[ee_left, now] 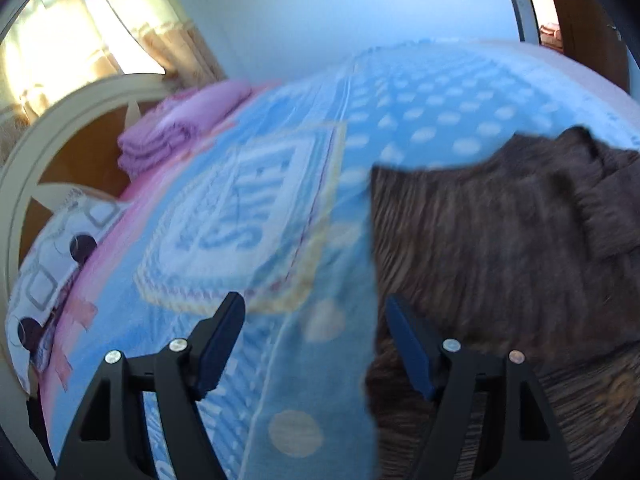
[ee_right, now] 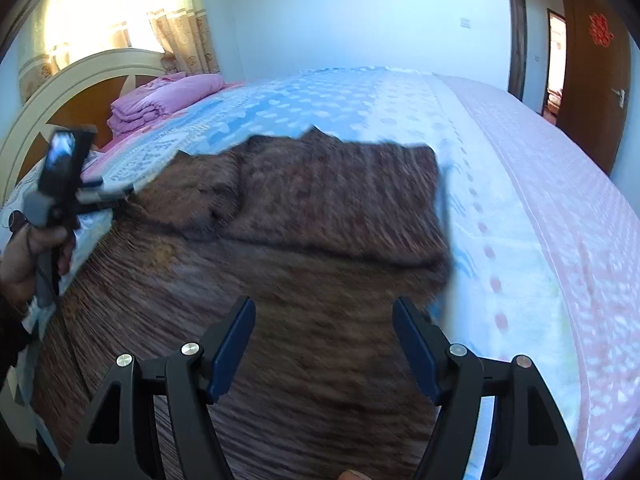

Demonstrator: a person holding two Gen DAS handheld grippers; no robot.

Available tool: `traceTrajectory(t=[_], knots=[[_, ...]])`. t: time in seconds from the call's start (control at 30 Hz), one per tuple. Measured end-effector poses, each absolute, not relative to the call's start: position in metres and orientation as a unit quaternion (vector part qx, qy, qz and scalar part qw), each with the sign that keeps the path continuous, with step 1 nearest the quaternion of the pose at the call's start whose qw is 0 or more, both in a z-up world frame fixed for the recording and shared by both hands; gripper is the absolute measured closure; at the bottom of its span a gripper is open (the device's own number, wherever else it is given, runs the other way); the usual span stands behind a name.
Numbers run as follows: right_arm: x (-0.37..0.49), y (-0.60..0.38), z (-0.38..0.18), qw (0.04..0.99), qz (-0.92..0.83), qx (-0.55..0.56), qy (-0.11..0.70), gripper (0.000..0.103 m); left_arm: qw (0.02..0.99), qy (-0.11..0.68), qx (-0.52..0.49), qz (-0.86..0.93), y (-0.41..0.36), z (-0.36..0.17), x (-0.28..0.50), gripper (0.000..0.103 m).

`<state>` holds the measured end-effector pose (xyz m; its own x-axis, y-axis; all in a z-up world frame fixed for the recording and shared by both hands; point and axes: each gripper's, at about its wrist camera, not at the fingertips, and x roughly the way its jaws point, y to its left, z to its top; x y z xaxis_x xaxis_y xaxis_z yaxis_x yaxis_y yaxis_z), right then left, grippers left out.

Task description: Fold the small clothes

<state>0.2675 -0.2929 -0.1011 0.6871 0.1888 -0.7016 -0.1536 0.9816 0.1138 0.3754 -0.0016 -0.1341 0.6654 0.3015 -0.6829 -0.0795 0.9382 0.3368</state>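
A brown striped sweater (ee_right: 304, 216) lies spread on the bed's blue dotted blanket (ee_left: 400, 112), its far part folded over. The right gripper (ee_right: 324, 344) hangs over it, jaws apart and empty. The left gripper (ee_left: 312, 340) sits at the sweater's edge, jaws apart too.

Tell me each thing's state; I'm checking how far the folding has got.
Brown garment: lying on the bed, far part folded over itself.
Left gripper: open, nothing between its fingers.
Right gripper: open, above the garment, holding nothing.
Pink quilt: folded, stacked by the headboard.
Door: open.
Curtain: drawn aside.
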Motion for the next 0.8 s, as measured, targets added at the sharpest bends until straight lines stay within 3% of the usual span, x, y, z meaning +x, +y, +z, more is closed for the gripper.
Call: traceTrajectory(t=[0.27, 0.5, 0.6, 0.8], knots=[[0.346, -0.195, -0.08, 0.902, 0.119, -0.058, 0.411, 0.031, 0.905, 0.393, 0.139, 0.087, 0.001, -0.147, 0.367, 0.026], [0.427, -0.13, -0.126, 0.874, 0.095, -0.123, 0.461, 0.032, 0.91, 0.403, 0.067, 0.072, 0.022, -0.15, 0.373, 0.015], [0.445, -0.152, -0.124, 0.883, 0.029, -0.131, 0.449, 0.032, 0.91, 0.408, 0.047, 0.062, 0.027, -0.152, 0.374, 0.015], [0.442, -0.267, -0.099, 0.893, -0.089, -0.024, 0.44, 0.032, 0.91, 0.411, 0.03, 0.056, 0.03, -0.153, 0.376, 0.013]])
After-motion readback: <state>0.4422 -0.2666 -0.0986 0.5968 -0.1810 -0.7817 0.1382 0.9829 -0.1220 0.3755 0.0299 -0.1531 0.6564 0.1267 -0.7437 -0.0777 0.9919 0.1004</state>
